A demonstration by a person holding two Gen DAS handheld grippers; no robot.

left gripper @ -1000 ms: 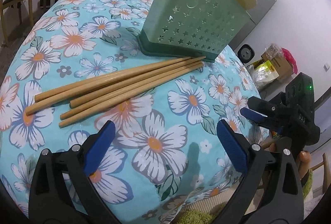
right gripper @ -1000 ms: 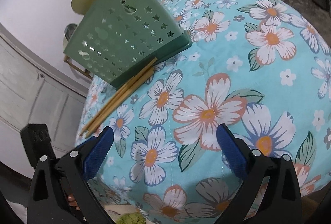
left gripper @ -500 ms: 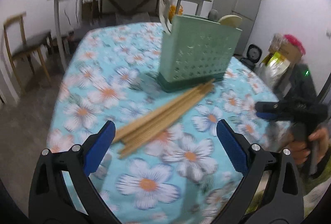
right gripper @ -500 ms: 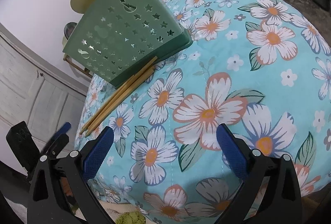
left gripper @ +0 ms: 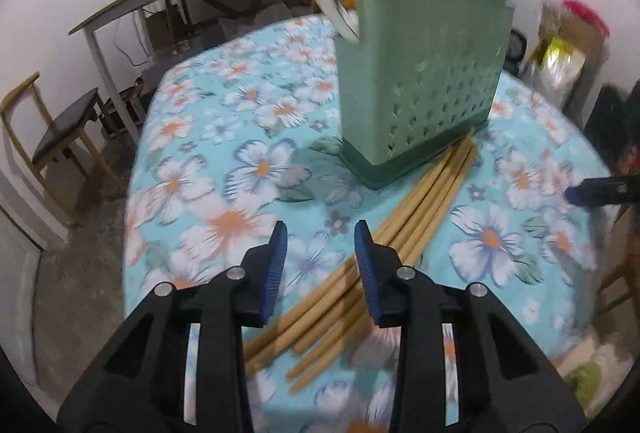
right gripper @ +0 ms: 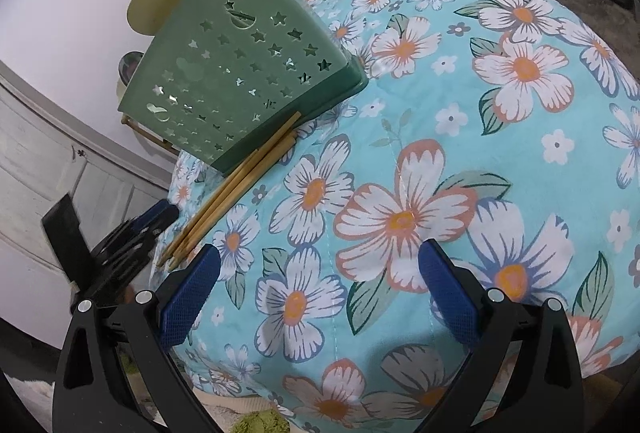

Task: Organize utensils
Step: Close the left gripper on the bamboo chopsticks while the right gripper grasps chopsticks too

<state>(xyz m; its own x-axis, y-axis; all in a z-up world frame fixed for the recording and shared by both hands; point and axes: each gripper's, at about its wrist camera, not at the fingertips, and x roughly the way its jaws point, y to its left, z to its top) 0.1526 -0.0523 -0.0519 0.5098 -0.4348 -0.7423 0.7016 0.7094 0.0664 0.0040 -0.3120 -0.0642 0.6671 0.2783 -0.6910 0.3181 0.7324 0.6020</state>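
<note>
Chopsticks (left gripper: 404, 229) lie in a loose bundle on the counter (left gripper: 224, 169), which is covered with a turquoise cloth printed with white and orange flowers. Their thin ends touch the dark base of the green utensil holder (left gripper: 420, 81), and their thick ends point toward the left tool (left gripper: 320, 233). The holder stands upright on the cloth, its wall pierced with small star holes, and some pale utensils stick out of its top, though they are blurred. The left tool hangs over the near end of the bundle with its two blue pads narrowed but not touching, and nothing is between them; the right pad is just above the sticks. The right tool (right gripper: 320, 261) is over a bare flowered part of the cloth, well apart from the chopsticks, with its pads spread wide and holding nothing.
</note>
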